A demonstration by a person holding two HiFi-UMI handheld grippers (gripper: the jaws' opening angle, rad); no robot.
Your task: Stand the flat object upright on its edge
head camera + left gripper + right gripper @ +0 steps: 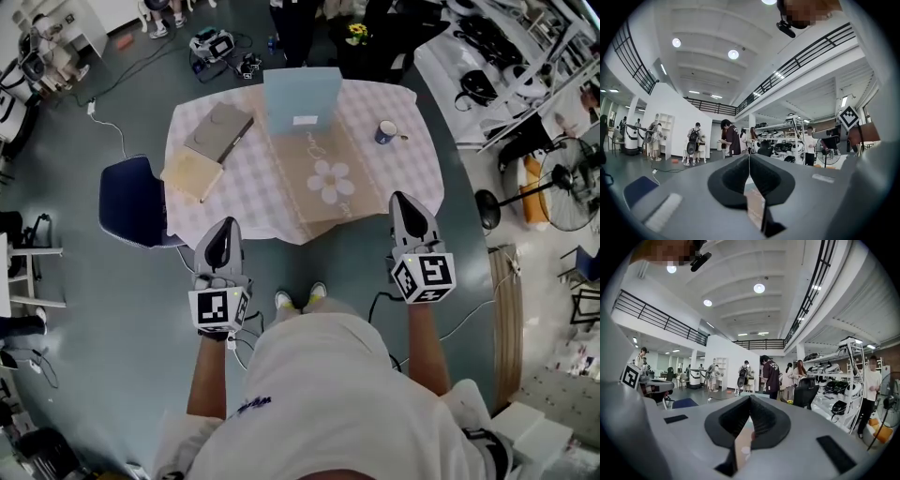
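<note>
A light blue flat board point(300, 98) with a white label stands upright at the far edge of the table point(412, 173), which has a checked cloth. In front of it lies a brown mat point(323, 173) with a white flower. My left gripper point(223, 227) hovers off the table's near left edge, shut and empty. My right gripper point(405, 201) is at the near right edge, also shut with nothing in it. In the left gripper view the left gripper point(749, 161) shows its jaws pressed together. The right gripper view shows the right gripper point(750, 401) the same, both pointing level across the room.
A grey notebook point(218, 131) and a tan flat block point(192, 173) lie on the table's left part. A dark mug point(385, 132) stands at the right. A blue chair point(131, 200) is left of the table. People and shelves stand beyond.
</note>
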